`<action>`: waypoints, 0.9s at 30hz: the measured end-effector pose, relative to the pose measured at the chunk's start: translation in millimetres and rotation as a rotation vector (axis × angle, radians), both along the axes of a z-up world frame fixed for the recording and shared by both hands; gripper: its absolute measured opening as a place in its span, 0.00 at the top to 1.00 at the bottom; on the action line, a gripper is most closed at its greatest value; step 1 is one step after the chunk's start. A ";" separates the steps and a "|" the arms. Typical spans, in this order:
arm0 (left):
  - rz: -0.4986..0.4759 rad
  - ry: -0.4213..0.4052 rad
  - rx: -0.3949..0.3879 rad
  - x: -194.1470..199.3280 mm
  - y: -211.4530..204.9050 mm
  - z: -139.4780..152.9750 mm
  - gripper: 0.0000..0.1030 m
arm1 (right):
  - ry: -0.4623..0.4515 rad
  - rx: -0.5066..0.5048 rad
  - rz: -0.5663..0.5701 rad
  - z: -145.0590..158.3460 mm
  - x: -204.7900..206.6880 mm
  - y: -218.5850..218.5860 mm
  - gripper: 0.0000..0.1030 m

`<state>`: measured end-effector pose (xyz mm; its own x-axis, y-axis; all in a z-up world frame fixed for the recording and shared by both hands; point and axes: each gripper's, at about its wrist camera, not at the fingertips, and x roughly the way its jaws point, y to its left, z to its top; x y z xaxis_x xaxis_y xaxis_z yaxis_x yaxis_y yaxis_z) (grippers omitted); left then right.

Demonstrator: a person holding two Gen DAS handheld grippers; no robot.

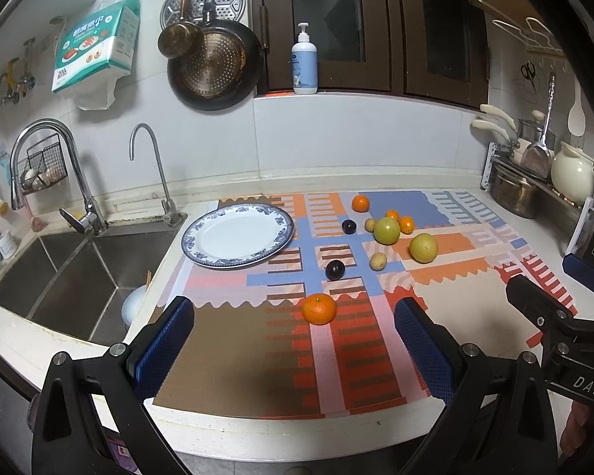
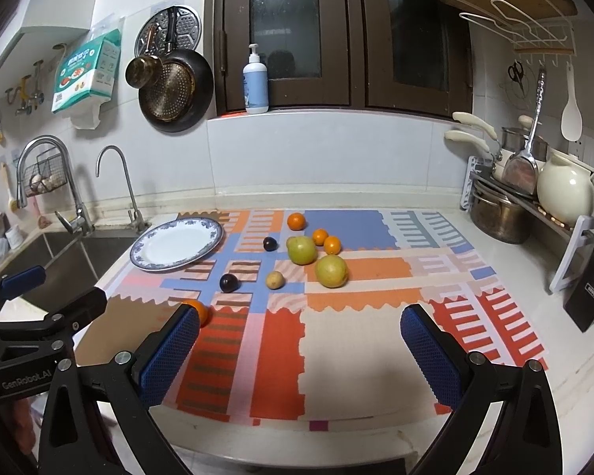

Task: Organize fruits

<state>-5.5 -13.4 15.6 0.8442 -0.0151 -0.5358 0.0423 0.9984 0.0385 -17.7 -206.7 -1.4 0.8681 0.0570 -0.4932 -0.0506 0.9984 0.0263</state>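
Observation:
Fruits lie loose on a patterned mat (image 1: 447,245). A tangerine (image 1: 318,308) sits nearest, between my left gripper's fingers but ahead of them. Two dark plums (image 1: 334,270) (image 1: 349,227), two green-yellow citrus (image 1: 386,230) (image 1: 423,248), several small oranges (image 1: 360,203) and small yellow fruits (image 1: 378,261) lie farther back. An empty blue-rimmed white plate (image 1: 237,235) stands at the mat's left. My left gripper (image 1: 293,340) is open and empty. My right gripper (image 2: 300,340) is open and empty over the mat's near edge; the tangerine (image 2: 202,312) shows behind its left finger.
A steel sink (image 1: 79,273) with two faucets lies left of the plate. A soap bottle (image 1: 304,65) stands on the window ledge. A dish rack with pots and a white jug (image 2: 566,192) fills the right side. Pans hang on the wall.

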 end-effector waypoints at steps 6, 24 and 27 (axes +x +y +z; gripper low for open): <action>0.001 -0.001 0.000 -0.2 0.4 0.5 0.00 | -0.002 -0.001 0.010 0.2 0.7 0.2 0.01; 0.001 -0.002 0.000 -0.1 0.4 0.7 0.00 | -0.003 -0.002 0.007 -0.5 0.5 -0.7 0.01; 0.000 -0.002 0.001 0.0 0.2 1.8 0.00 | -0.001 0.002 0.009 -0.6 1.0 -0.7 0.01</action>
